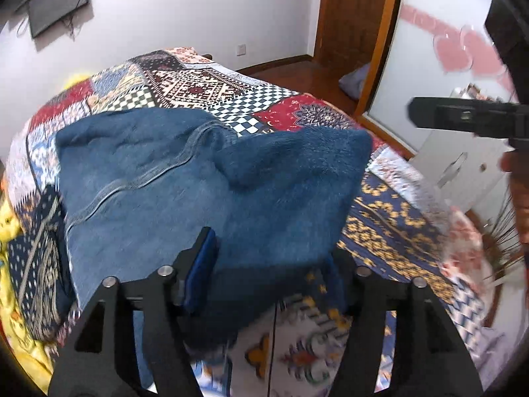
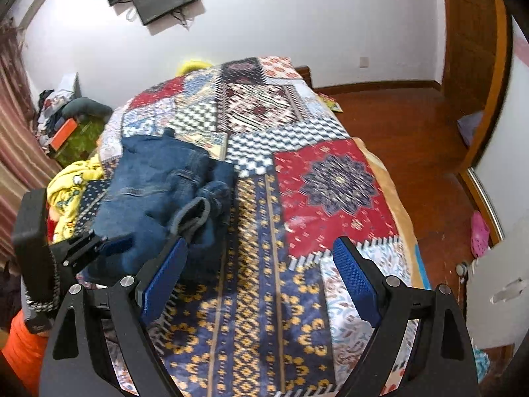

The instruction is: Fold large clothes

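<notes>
**Denim bundle lies on the bed as both tongs stand apart**

A pair of blue jeans (image 2: 158,178), fleece-lined and already doubled over on itself, lies on the patchwork bedspread (image 2: 324,178) toward the left side of the bed, next to a crumpled yellow cloth (image 2: 71,182). In the left wrist view the garment fills the middle of the picture, its fuzzy inner face turned up on the right and its stitched seam running on a slant from lower left toward upper right. The left tongs (image 1: 271,284) sit at the near edge of the bundle, partly spread, with the fleece hem lying between the two arms; the right-hand pad is hidden behind the fabric, so whether it presses on the cloth cannot be told, though the grip looks slack rather than clenched. The right tongs (image 2: 261,278) hover over bare bedspread just to the right of the jeans, spread wide and holding nothing, their blue pads clear of the cloth. The left hand is plainly the nearer to the garment; the right would have to swing leftward to reach the drawstring end. Judged from how the cloth lies, one fold is in and further tidying remains
</notes>
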A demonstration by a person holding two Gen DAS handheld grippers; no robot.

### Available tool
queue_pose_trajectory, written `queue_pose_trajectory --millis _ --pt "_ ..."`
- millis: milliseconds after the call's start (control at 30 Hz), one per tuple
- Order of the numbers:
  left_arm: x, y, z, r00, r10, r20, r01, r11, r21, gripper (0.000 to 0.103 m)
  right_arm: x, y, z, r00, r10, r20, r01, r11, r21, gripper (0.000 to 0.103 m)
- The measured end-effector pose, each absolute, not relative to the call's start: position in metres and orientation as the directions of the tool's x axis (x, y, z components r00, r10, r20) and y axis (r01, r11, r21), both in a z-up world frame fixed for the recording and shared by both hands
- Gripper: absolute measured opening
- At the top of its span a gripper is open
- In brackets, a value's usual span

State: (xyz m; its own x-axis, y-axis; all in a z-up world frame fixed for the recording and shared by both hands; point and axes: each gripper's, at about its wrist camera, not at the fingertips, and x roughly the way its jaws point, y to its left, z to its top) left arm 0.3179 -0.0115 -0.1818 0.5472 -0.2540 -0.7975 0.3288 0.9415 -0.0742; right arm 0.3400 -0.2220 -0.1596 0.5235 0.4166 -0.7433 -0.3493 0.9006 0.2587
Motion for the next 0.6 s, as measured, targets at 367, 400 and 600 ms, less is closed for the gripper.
queue_pose_trajectory --millis 367,400,600 --pt "0.303 0.069 -0.152 0.625 -0.07 -0.777 0.053 0.997 -0.046 0.095 0.342 -0.146 -0.177 0.477 0.443 -0.759 -0.502 0.846 0.178 0.088" --pt "0.304 0.073 -0.16 0.604 -0.059 -0.795 0.043 0.998 -0.042 0.095 0.343 -0.143 -0.183 0.469 0.433 -0.77 -0.504 0.847 0.169 0.088" --pt "0.283 0.076 -0.198 0.55 -0.033 -0.835 0.034 0.999 -0.017 0.095 0.341 -0.158 -0.219 0.44 0.377 -0.815 -0.47 0.87 0.149 0.088"
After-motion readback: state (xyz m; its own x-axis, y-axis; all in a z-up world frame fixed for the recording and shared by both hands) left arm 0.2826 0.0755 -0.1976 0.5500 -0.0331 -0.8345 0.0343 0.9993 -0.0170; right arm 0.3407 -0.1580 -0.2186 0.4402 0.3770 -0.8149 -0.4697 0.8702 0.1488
